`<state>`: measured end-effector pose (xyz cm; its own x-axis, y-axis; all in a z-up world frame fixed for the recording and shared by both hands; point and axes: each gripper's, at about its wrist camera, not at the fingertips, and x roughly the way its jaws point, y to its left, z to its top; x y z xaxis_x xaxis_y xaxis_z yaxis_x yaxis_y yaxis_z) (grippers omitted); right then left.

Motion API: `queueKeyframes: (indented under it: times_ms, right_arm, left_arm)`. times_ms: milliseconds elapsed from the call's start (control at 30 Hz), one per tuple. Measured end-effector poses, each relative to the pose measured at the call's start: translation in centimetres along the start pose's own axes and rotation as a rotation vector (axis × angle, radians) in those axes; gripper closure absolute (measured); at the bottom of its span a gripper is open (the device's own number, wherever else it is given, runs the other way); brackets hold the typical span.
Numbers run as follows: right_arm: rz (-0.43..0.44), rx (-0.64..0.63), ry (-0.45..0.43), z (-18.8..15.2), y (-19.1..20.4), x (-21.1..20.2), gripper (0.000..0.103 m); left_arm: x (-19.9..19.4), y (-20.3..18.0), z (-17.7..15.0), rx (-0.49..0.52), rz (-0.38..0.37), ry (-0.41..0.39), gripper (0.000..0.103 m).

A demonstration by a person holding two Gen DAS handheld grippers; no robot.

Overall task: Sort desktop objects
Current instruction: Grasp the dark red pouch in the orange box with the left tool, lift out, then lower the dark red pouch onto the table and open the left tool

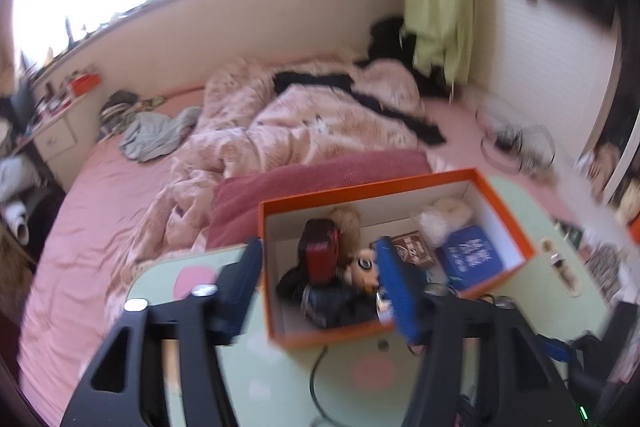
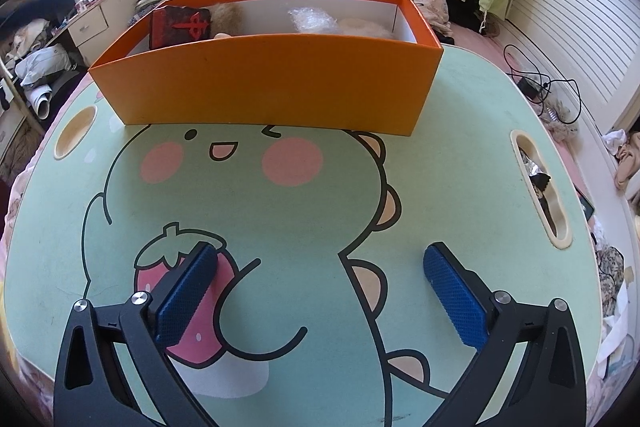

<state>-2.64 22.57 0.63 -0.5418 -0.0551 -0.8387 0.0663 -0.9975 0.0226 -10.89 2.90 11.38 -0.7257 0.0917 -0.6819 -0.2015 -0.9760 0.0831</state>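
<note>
An orange box (image 1: 506,223) with a white inside stands on the green cartoon table (image 1: 520,291). It holds a red and black block (image 1: 320,257), a small doll (image 1: 362,269), a brown packet (image 1: 414,249), a blue booklet (image 1: 470,259), a furry piece (image 1: 346,223) and white fluff (image 1: 444,217). My left gripper (image 1: 320,277) is open and empty above the box. My right gripper (image 2: 316,283) is open and empty, low over the table (image 2: 320,211), in front of the box (image 2: 272,83). The red block (image 2: 180,25) and white wrap (image 2: 312,19) show over the rim.
The table stands on a bed with pink sheets (image 1: 92,195) and a rumpled quilt (image 1: 304,119). A cup hole (image 2: 76,137) and a slot (image 2: 540,183) are cut into the table. A cable and charger (image 2: 536,83) lie at the right. A cluttered side shelf (image 2: 92,15) stands at the left.
</note>
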Motion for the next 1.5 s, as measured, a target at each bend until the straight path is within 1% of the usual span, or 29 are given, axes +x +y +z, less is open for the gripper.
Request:
queueKeyframes:
  times_ms: [33, 67, 167, 233, 267, 300, 400, 467, 533, 600, 667, 700, 767, 833, 867, 900, 933, 967, 1033, 1133, 1167, 1200, 1233, 1267, 1300, 1333, 1433, 1467, 1500]
  right_arm:
    - [0.000, 0.000, 0.000, 0.0, 0.0, 0.0, 0.000]
    - [0.000, 0.000, 0.000, 0.0, 0.0, 0.0, 0.000]
    - [0.000, 0.000, 0.000, 0.0, 0.0, 0.0, 0.000]
    - [0.001, 0.001, 0.000, 0.0, 0.0, 0.0, 0.000]
    - [0.000, 0.001, 0.000, 0.0, -0.1, 0.0, 0.000]
    - [0.000, 0.001, 0.000, 0.1, 0.6, 0.2, 0.000]
    - [0.001, 0.002, 0.000, 0.0, 0.9, 0.2, 0.000]
    - [0.002, 0.002, 0.000, 0.0, 0.9, 0.2, 0.000]
    - [0.001, 0.003, 0.001, 0.1, 1.0, 0.3, 0.000]
    - [0.001, 0.003, 0.001, 0.1, 1.1, 0.3, 0.000]
    - [0.001, 0.003, 0.001, 0.1, 1.1, 0.3, 0.000]
    - [0.001, 0.003, 0.001, 0.1, 1.3, 0.4, 0.000]
    - [0.001, 0.003, 0.001, 0.1, 1.3, 0.4, 0.000]
    - [0.001, 0.003, 0.001, 0.1, 1.1, 0.4, 0.000]
    - [0.001, 0.003, 0.001, 0.0, 1.3, 0.4, 0.000]
    - [0.001, 0.003, 0.001, 0.0, 1.2, 0.4, 0.000]
    - [0.001, 0.004, 0.001, 0.0, 1.2, 0.4, 0.000]
    - [0.001, 0.004, 0.000, 0.0, 1.2, 0.4, 0.000]
    - [0.001, 0.003, 0.001, 0.0, 1.2, 0.4, 0.000]
    - [0.000, 0.003, 0.000, 0.0, 1.2, 0.3, 0.000]
    - [-0.001, 0.002, -0.001, 0.0, 1.4, 0.4, 0.000]
    - [-0.001, 0.002, 0.000, 0.0, 1.5, 0.5, 0.000]
    - [-0.001, 0.002, -0.001, 0.0, 1.5, 0.5, 0.000]
    - [0.000, 0.003, -0.002, 0.0, 1.7, 0.5, 0.000]
    - [-0.001, 0.001, -0.001, 0.0, 1.6, 0.4, 0.000]
    - [-0.002, 0.001, -0.001, 0.1, 1.7, 0.5, 0.000]
    - [-0.001, 0.002, -0.001, 0.1, 1.8, 0.5, 0.000]
    - [-0.002, 0.001, -0.001, 0.1, 1.8, 0.5, 0.000]
    - [0.000, 0.000, -0.001, 0.1, 1.7, 0.5, 0.000]
  left_arm:
    - [1.3, -0.1, 0.5, 0.007, 0.004, 0.033, 0.059]
    - [2.7, -0.3, 0.8, 0.016, 0.002, 0.070, 0.059]
    - [5.3, -1.1, 1.0, 0.050, 0.012, 0.140, 0.059]
    - [7.0, -1.1, 0.8, 0.053, 0.024, 0.197, 0.070]
    - [7.9, -0.9, 0.6, 0.035, 0.020, 0.228, 0.076]
    - [8.6, -0.9, 0.5, 0.020, 0.006, 0.242, 0.076]
    - [8.5, -0.3, 0.2, -0.014, -0.040, 0.218, 0.077]
    - [7.2, 0.6, 0.2, -0.055, -0.100, 0.170, 0.077]
    - [4.8, 1.4, 0.1, -0.090, -0.136, 0.115, 0.077]
    - [1.4, 1.9, -0.4, -0.116, -0.165, 0.048, 0.077]
    - [-2.0, 1.9, -1.8, -0.128, -0.182, -0.006, 0.077]
    - [-3.6, 1.7, -3.0, -0.128, -0.184, -0.026, 0.077]
    - [-4.9, 1.1, -5.6, -0.125, -0.171, -0.027, 0.077]
    - [-5.0, 0.3, -8.3, -0.142, -0.120, -0.013, 0.077]
    - [-4.8, -0.1, -9.9, -0.150, -0.079, -0.008, 0.077]
    - [-4.3, -0.4, -10.9, -0.156, -0.066, -0.001, 0.077]
    - [-3.8, -0.7, -11.7, -0.160, -0.071, 0.010, 0.077]
    - [-2.8, -1.0, -12.5, -0.167, -0.092, 0.042, 0.077]
    - [-1.2, -1.3, -13.4, -0.189, -0.104, 0.096, 0.076]
    - [-0.7, -1.8, -13.9, -0.183, -0.094, 0.104, 0.076]
    - [-0.8, -1.6, -14.1, -0.189, -0.099, 0.102, 0.067]
    - [-1.0, -1.5, -14.3, -0.192, -0.107, 0.106, 0.056]
    - [-1.2, -1.3, -14.5, -0.198, -0.104, 0.104, 0.051]
    - [-1.4, -1.0, -14.7, -0.200, -0.103, 0.103, 0.036]
    - [-1.8, -1.0, -14.9, -0.195, -0.105, 0.105, 0.028]
    - [-2.1, -1.1, -15.2, -0.184, -0.107, 0.103, 0.026]
    - [-3.4, -0.8, -17.2, -0.161, -0.087, 0.094, 0.015]
    - [-3.8, -0.8, -18.0, -0.150, -0.071, 0.084, 0.012]
    - [-4.1, -0.8, -18.4, -0.135, -0.043, 0.072, 0.012]
